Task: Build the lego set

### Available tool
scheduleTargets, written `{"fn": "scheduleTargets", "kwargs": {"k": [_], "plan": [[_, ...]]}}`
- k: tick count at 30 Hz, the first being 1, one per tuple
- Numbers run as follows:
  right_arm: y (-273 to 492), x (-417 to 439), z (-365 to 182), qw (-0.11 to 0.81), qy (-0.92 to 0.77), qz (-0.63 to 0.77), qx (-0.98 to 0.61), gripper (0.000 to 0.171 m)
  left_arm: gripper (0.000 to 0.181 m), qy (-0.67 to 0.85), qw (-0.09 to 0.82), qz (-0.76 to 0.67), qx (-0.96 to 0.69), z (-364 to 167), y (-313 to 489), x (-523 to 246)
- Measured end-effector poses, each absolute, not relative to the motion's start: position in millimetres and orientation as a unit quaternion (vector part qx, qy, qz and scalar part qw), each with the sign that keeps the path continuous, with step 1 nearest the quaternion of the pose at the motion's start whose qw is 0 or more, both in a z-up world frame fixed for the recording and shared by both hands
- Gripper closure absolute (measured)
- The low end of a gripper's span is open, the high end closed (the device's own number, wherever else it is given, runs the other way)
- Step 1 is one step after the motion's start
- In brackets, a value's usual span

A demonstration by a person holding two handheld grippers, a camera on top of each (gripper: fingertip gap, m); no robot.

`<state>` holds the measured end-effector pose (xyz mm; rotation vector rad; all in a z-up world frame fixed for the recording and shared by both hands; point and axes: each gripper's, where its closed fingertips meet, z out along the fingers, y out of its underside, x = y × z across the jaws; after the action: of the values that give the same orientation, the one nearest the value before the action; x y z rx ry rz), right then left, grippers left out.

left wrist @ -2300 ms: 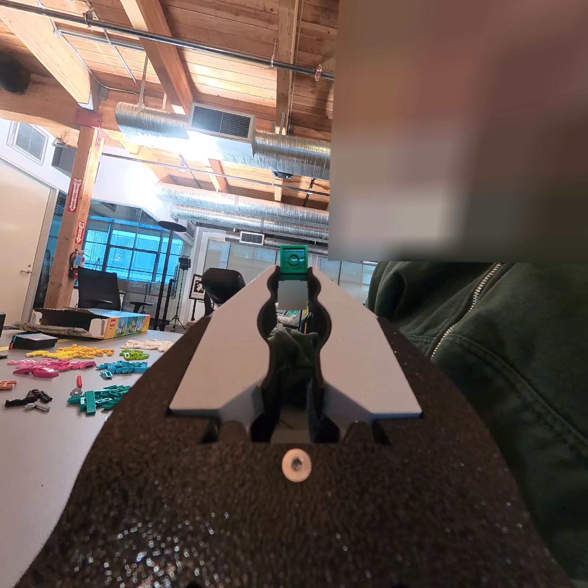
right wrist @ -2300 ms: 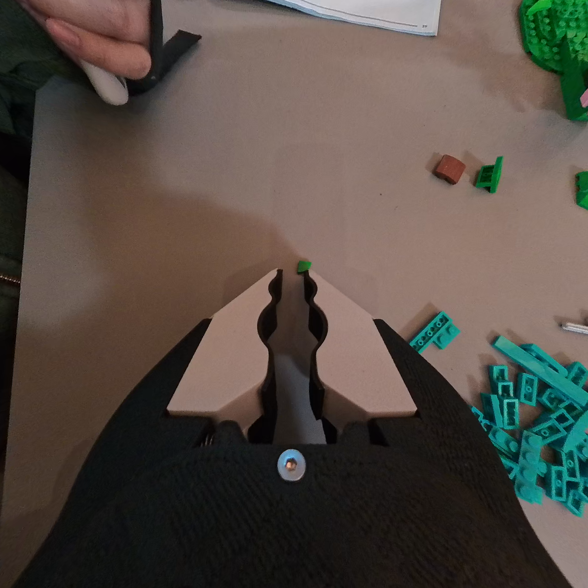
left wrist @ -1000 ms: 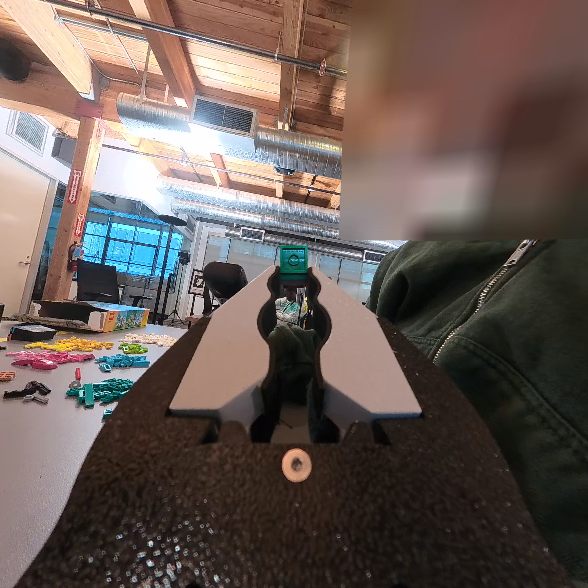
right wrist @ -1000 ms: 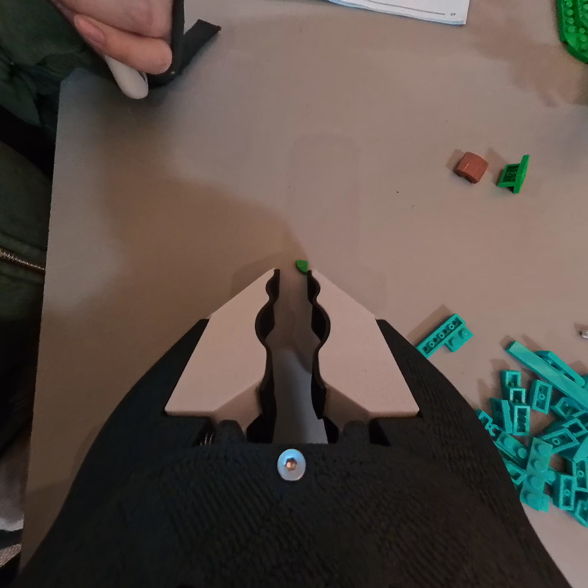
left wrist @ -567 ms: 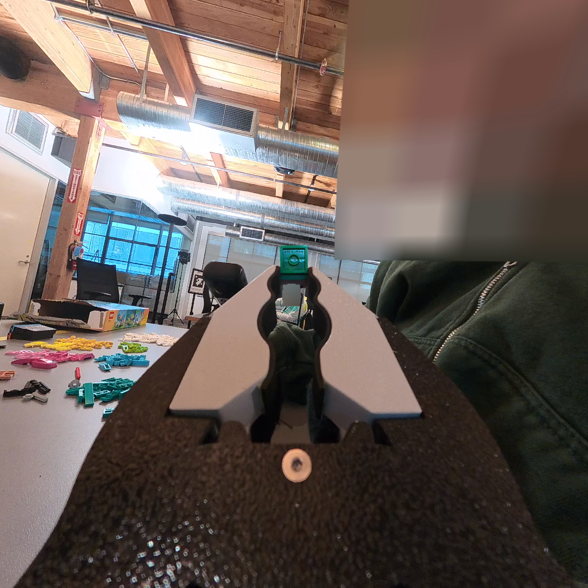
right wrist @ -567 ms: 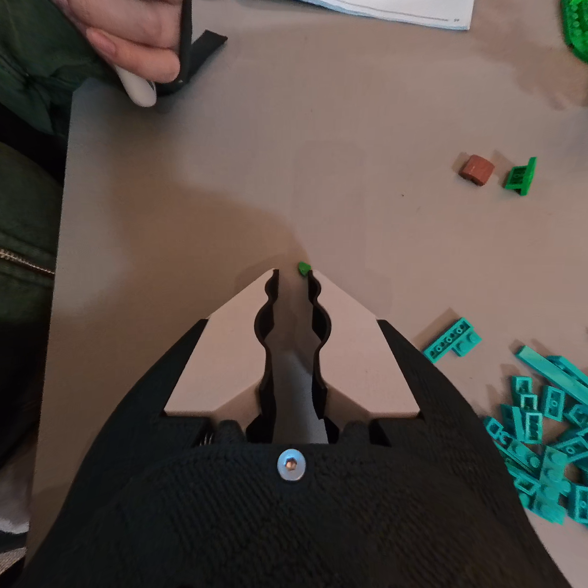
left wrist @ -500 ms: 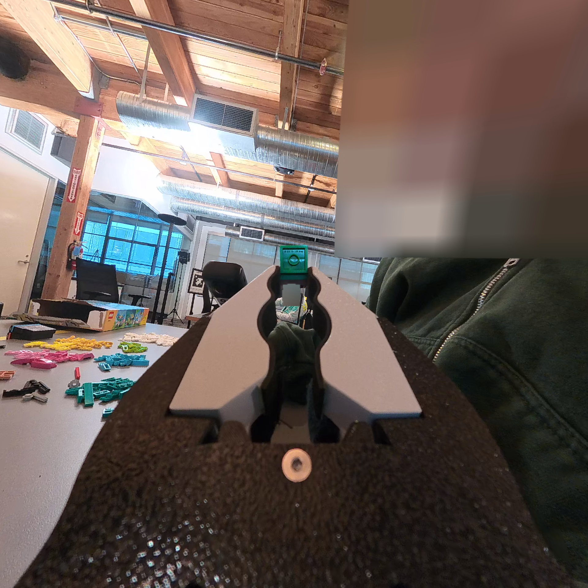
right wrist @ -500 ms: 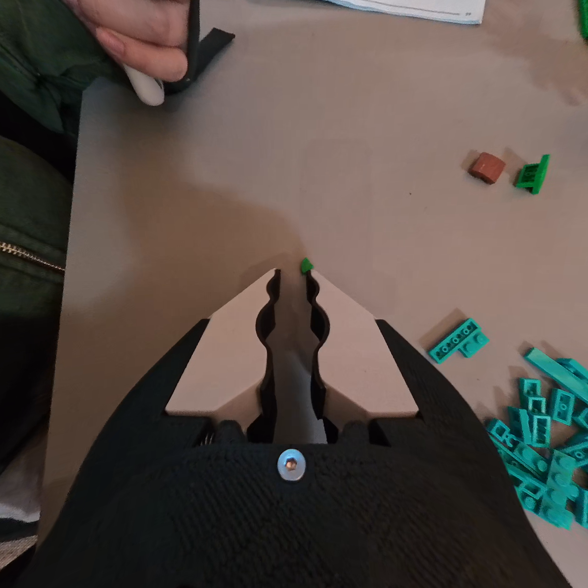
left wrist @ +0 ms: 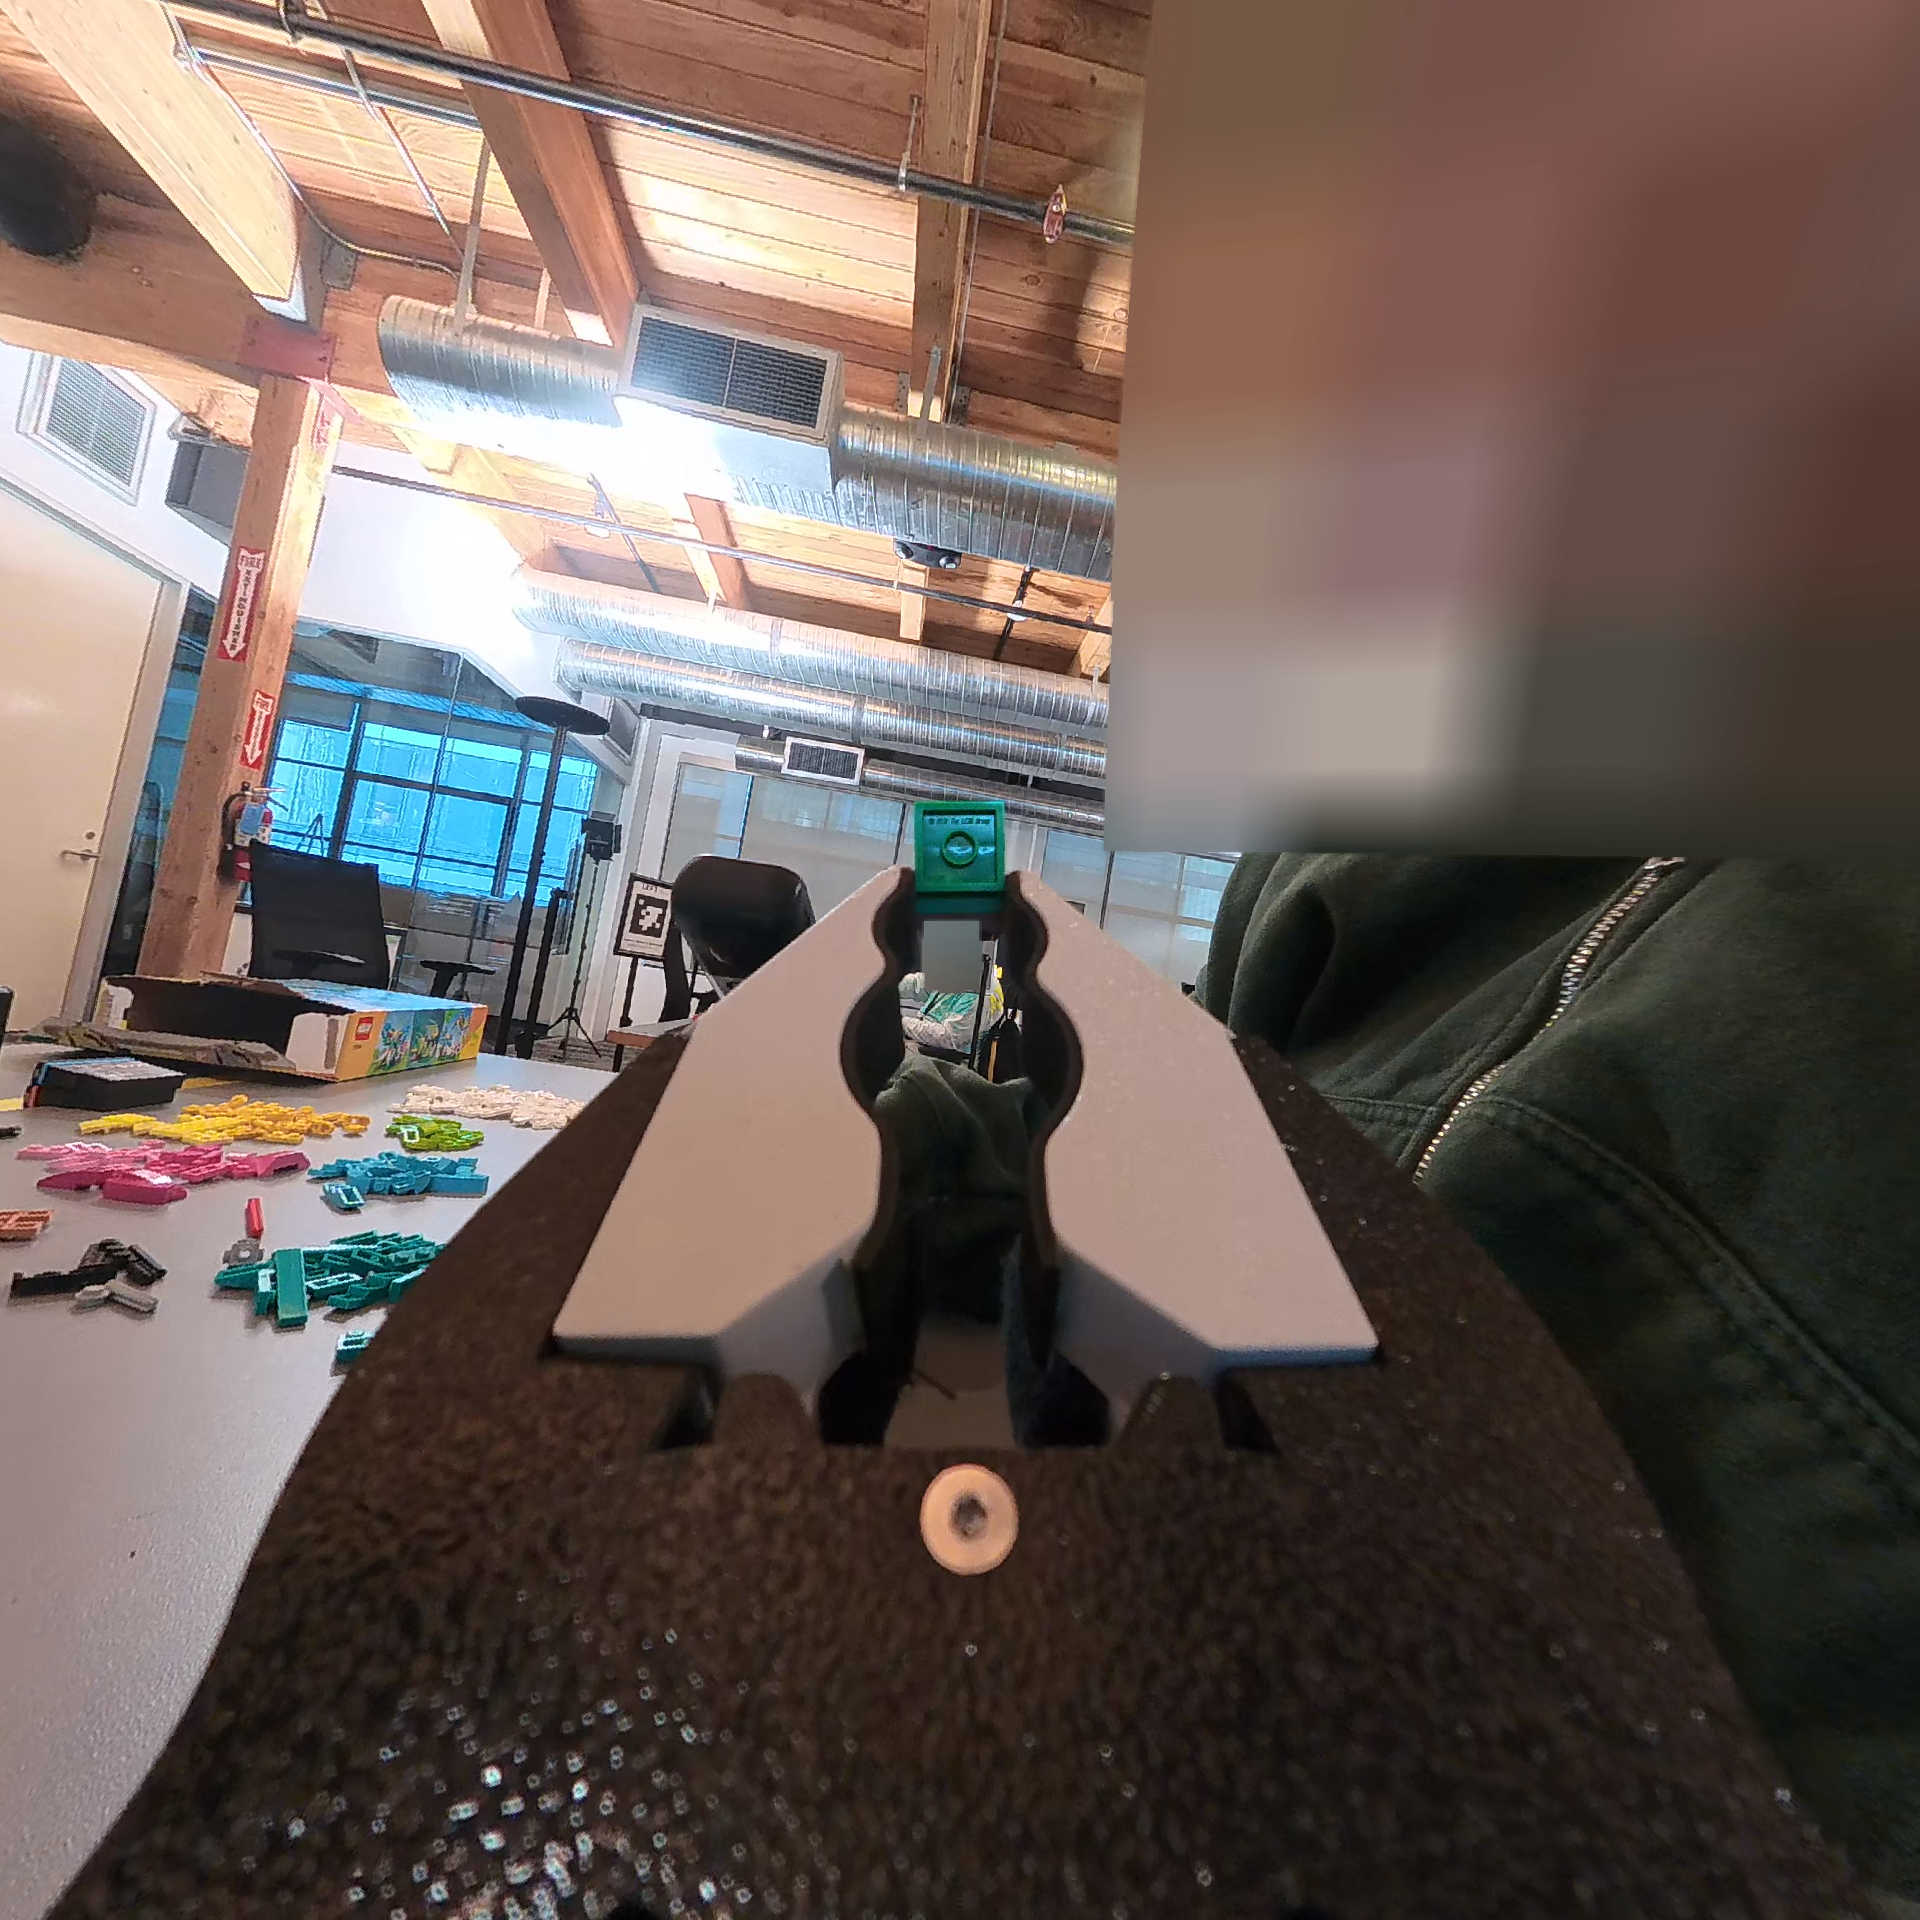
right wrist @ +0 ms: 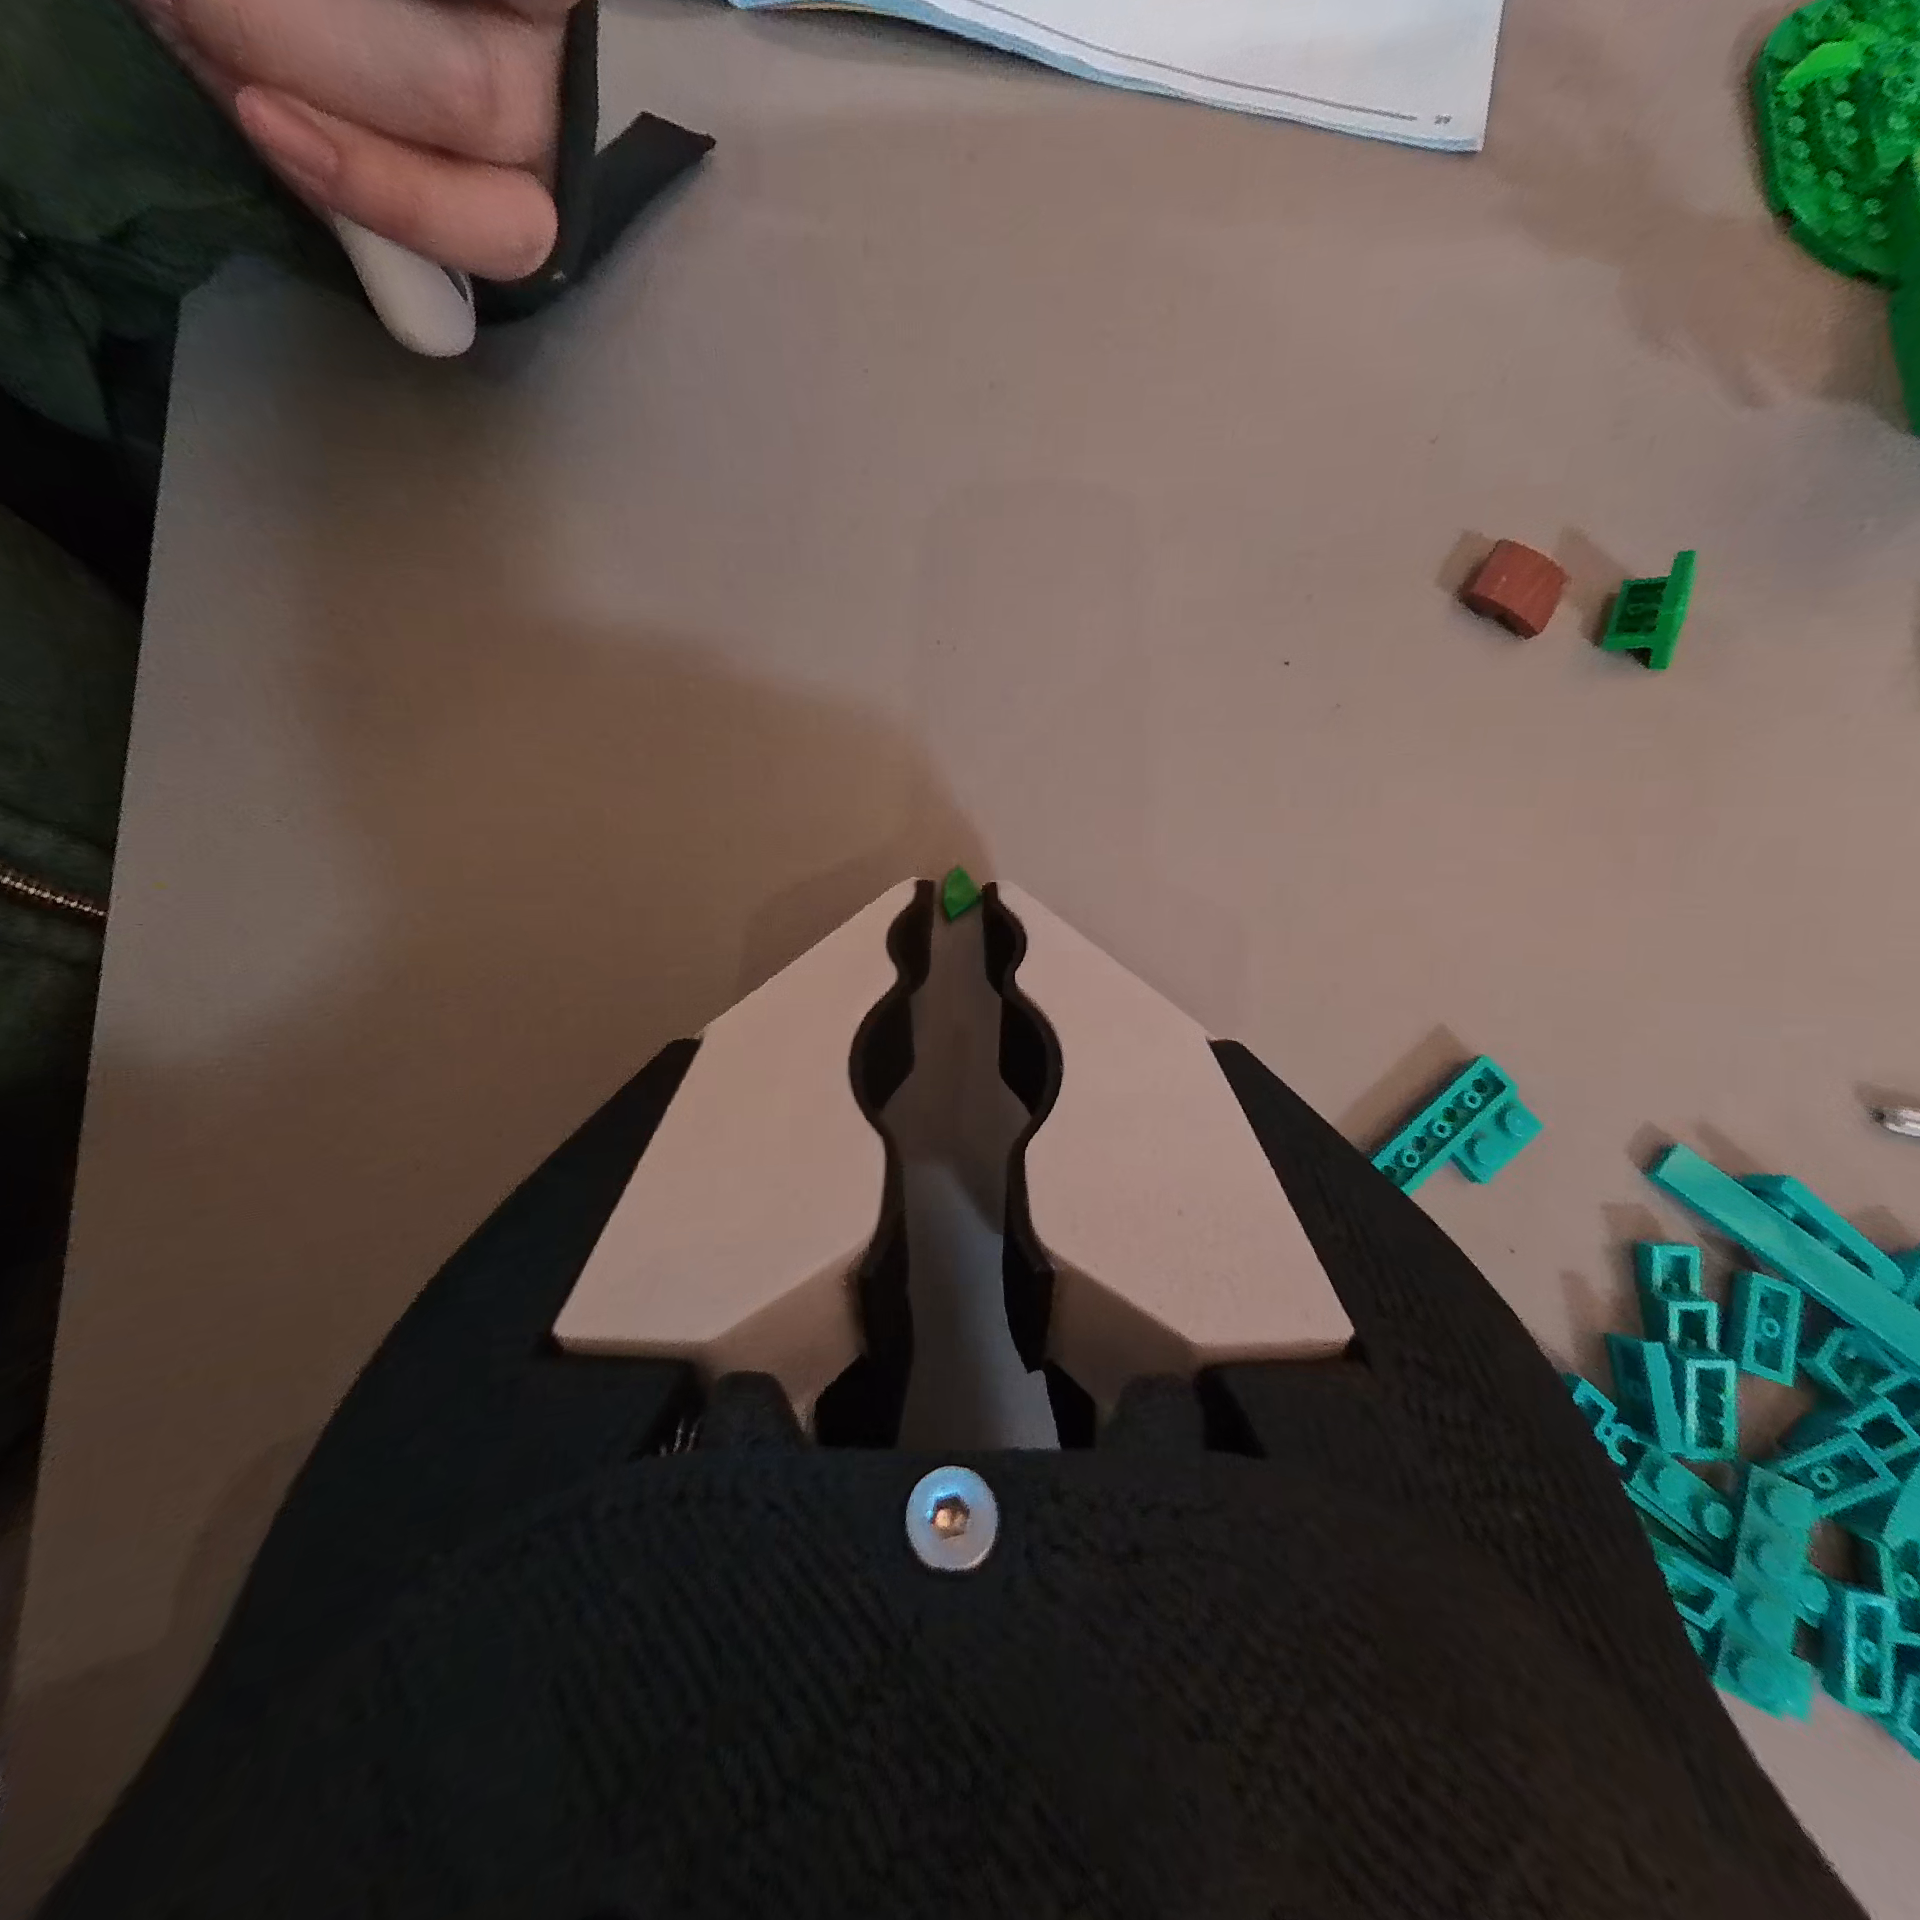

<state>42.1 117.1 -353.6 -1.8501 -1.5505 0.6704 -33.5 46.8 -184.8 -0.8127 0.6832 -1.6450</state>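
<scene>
While it is raised off the counter [left wrist: 125, 1475] and aimed up toward the ceiling, the left tool [left wrist: 958, 891] pinches a small green square plate [left wrist: 958, 850] between its tips, the flat studless face toward the camera, with a dark green zip jacket [left wrist: 1621, 1195] close on its right. Farther off on the counter, sorted heaps: yellow pieces [left wrist: 244, 1120], pink pieces [left wrist: 156, 1166], white pieces [left wrist: 494, 1103], lime pieces [left wrist: 434, 1132], two teal heaps [left wrist: 410, 1176] [left wrist: 327, 1262], a few black pieces [left wrist: 99, 1265], and an opened set box [left wrist: 301, 1029] behind them. The right tool [right wrist: 954, 891] points down at the counter [right wrist: 831, 520], its jaws nearly pressed together on a tiny bright green piece [right wrist: 958, 891] held at the very tips; how firmly it is gripped cannot be told. To its right lie a brown rounded brick [right wrist: 1515, 587] just beside a green bracket piece [right wrist: 1650, 621], a teal plate assembly [right wrist: 1455, 1135] lower down, and a teal pile [right wrist: 1787, 1423] at the edge. A green partly built model [right wrist: 1849, 145] sits at the top right corner, near a white instruction booklet [right wrist: 1195, 52]. At the top left a hand [right wrist: 416, 145] grips a black-and-white handle.
</scene>
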Motion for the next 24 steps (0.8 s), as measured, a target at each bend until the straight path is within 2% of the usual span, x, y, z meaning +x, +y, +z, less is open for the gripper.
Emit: {"fn": "scheduleTargets", "kwargs": {"k": [6, 8, 13, 17, 24], "plan": [[116, 38, -344, 0.333, -0.596, 0.252, -0.686, 0.166, 0.168, 0.29, 0.557, -0.697, -0.345, -185, 47, -33], [111, 28, -318, 0.366, -0.597, 0.277, -0.658, 0.166, 0.168, 0.29, 0.557, -0.697, -0.347, -185, 47, -33], [71, -1, -214, 0.454, -0.606, 0.406, -0.512, 0.166, 0.168, 0.288, 0.545, -0.704, -0.353, -186, 48, -31], [47, -16, -177, 0.442, -0.645, 0.435, -0.446, 0.166, 0.167, 0.29, 0.533, -0.71, -0.358, -188, 48, -29], [42, -27, -185, 0.378, -0.708, 0.405, -0.437, 0.166, 0.167, 0.291, 0.528, -0.714, -0.357, -188, 47, -29]]}}
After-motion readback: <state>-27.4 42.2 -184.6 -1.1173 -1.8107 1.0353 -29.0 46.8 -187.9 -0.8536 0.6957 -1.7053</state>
